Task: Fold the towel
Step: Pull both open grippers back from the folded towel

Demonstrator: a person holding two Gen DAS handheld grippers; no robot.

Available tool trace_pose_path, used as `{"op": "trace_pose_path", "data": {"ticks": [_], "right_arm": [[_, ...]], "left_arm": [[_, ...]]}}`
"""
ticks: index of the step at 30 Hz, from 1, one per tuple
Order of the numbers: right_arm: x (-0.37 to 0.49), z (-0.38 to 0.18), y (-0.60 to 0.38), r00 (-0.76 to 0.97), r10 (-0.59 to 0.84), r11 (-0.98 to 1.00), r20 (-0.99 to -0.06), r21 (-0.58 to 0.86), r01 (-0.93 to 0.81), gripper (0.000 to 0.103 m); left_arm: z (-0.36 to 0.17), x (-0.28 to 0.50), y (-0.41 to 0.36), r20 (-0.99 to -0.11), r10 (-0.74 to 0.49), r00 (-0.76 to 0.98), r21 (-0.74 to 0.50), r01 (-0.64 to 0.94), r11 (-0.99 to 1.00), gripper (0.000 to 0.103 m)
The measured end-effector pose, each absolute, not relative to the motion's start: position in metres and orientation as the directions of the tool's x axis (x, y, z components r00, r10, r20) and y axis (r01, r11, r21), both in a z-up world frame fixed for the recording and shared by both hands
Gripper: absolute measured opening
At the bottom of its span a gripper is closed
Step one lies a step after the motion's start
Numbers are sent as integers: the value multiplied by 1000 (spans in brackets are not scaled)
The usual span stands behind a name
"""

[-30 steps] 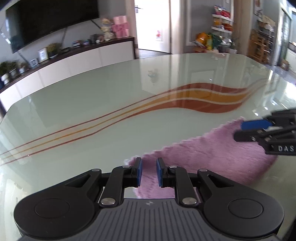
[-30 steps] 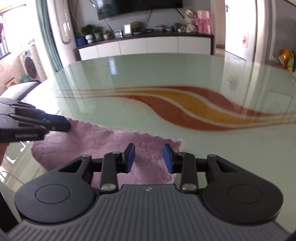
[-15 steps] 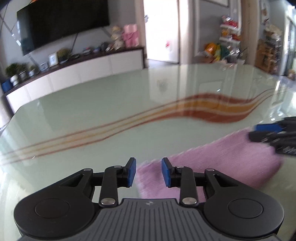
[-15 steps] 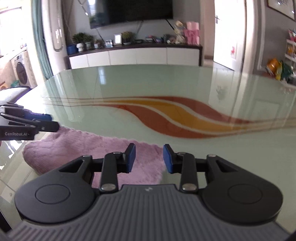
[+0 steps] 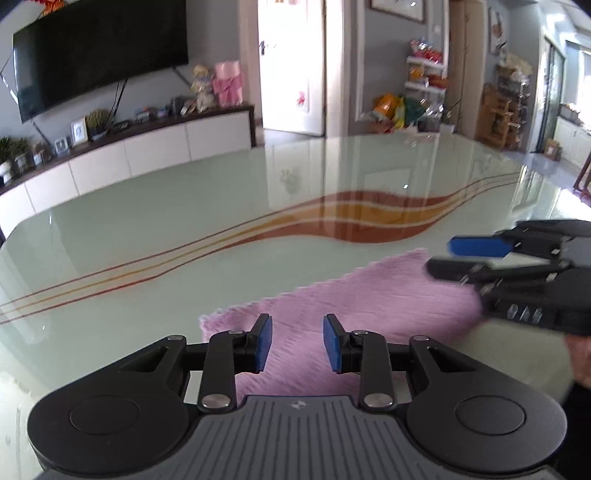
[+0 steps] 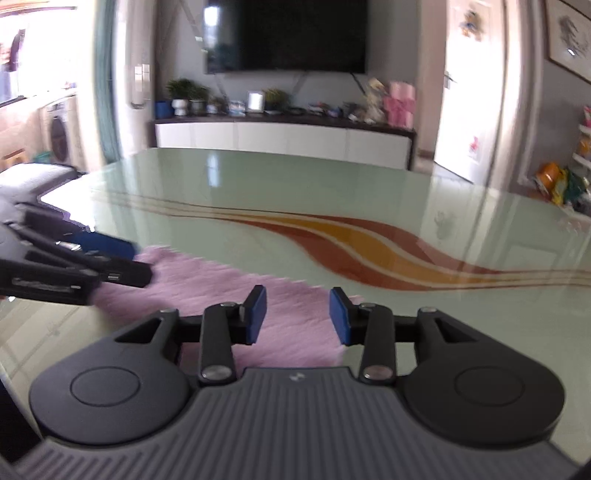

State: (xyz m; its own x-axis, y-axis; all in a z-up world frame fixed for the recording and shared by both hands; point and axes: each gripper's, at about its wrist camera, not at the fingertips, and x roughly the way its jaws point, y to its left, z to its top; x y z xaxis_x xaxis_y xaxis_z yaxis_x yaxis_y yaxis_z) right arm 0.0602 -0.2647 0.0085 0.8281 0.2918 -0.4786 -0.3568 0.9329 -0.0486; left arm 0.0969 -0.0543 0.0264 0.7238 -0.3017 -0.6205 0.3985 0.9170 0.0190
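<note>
Pink towel [image 5: 369, 314] lies flat on glass table [image 5: 184, 229], folded strip along the near edge. Left tongs [image 5: 297, 343] and right tongs [image 6: 297, 317] have just been opening, nothing pinched. Next: regrip the corners evenly, lift low. Lettering on tongs blurred, unreadable.

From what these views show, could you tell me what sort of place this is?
Most likely a home's living and dining room: a wall-mounted black television above a long white sideboard, and a glossy glass dining table.

Fluffy cloth towel [image 5: 354, 306], glossy glass table [image 5: 184, 214]
</note>
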Motion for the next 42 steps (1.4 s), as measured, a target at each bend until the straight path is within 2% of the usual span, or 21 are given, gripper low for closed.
{"op": "trace_pose_path", "data": {"ticks": [3, 5, 8, 16, 23, 27, 31, 36, 42], "right_arm": [[51, 3, -249, 828, 306, 918, -471, -84, -387, 41], [50, -1, -239, 827, 293, 914, -479, -113, -389, 41], [55, -5, -238, 818, 299, 909, -492, -114, -401, 42], [52, -16, -241, 797, 275, 911, -537, -119, -395, 44], [46, -17, -253, 801, 252, 930, -543, -94, -356, 48], [42, -13, -259, 816, 244, 938, -524, -85, -336, 48], [44, -8, -252, 819, 291, 927, -494, -66, -368, 48], [55, -17, -245, 799, 284, 925, -531, -68, -374, 48], [50, -20, -262, 802, 260, 941, -538, -46, -336, 51]], "left_arm": [[22, 82, -67, -598, -298, 744, 38, 397, 917, 36], [19, 80, -71, -590, -281, 757, 47, 380, 924, 30], [14, 81, -73, -587, -265, 765, 36, 352, 935, 33], [-6, 86, -67, -659, -249, 710, 21, 348, 937, 38], [-10, 80, -57, -655, -242, 716, 24, 339, 940, 45], [-7, 75, -53, -652, -235, 721, 23, 329, 944, 46], [3, 70, -54, -615, -250, 748, 11, 325, 946, 46], [-7, 78, -55, -639, -218, 737, 24, 303, 953, 46], [-12, 77, -40, -647, -228, 727, -21, 283, 959, 47]]}}
